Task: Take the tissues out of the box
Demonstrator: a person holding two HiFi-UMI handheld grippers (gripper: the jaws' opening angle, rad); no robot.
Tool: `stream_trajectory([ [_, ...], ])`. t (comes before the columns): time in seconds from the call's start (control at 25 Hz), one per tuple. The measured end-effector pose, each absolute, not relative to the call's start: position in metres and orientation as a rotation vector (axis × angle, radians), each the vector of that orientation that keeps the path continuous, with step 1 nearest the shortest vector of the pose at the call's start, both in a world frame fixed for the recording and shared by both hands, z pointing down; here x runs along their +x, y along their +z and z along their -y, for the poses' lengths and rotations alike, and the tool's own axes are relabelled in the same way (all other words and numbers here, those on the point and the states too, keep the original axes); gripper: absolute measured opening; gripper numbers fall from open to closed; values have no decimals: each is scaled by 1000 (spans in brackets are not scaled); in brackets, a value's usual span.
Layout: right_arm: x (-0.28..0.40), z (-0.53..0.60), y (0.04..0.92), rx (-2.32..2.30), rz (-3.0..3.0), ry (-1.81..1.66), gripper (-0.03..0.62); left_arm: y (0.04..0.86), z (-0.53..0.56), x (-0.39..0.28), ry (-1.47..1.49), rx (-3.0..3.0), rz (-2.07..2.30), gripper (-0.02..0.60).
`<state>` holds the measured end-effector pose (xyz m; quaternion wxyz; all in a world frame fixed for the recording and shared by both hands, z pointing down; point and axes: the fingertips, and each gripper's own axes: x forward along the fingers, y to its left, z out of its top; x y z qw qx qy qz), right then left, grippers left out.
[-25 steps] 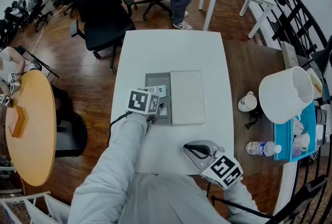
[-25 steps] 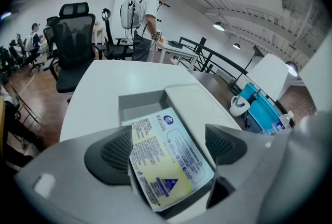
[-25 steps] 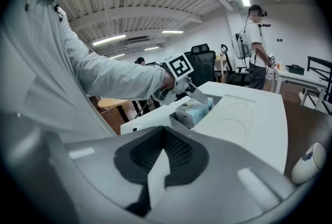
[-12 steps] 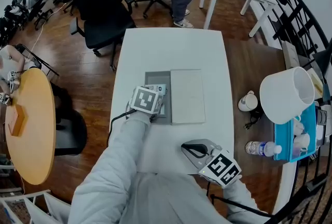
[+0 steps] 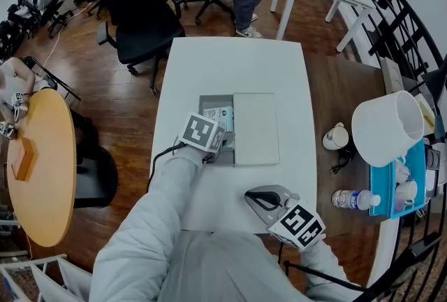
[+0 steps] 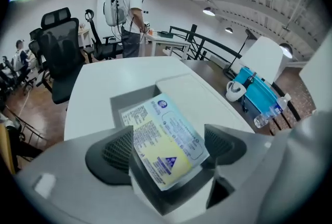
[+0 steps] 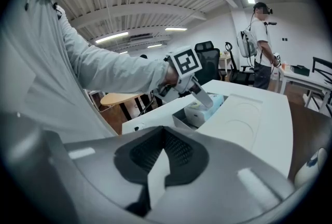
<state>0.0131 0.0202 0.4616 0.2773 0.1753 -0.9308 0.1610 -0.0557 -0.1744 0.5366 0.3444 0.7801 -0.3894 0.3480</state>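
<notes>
Left gripper view: the left gripper is opening, with the tissue pack between its pads.

The jaws stand wide. The pack lies tilted between them, its left edge over the left pad and its right corner at the right pad, above the open grey box just ahead. The label is white and yellow with blue print and a blue triangle mark, but the writing is too small to read. The left arm, in a pale grey sleeve, stretches forward over the white table with the gripper pitched down. The right gripper hangs back near the table's front edge, jaws pressed together on nothing.
</notes>
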Motion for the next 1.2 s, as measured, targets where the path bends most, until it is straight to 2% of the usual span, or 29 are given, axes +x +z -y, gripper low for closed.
stream_trajectory([
  [0.04,11,-21,461,466,2500,431,2,542,173,-57,906,2015,1024,448],
  [0.12,11,-23,459,461,2502,432,2,547,174,-61,881,1999,1060,463],
  [0.52,26,-27,466,502,2476,453,2,564,193,-66,1017,1912,1093,463],
  [1.04,30,-29,469,480,2466,440,2,576,190,-66,985,1828,1075,471],
  [1.2,31,-29,468,485,2470,443,2,576,191,-66,1009,1821,1088,451],
])
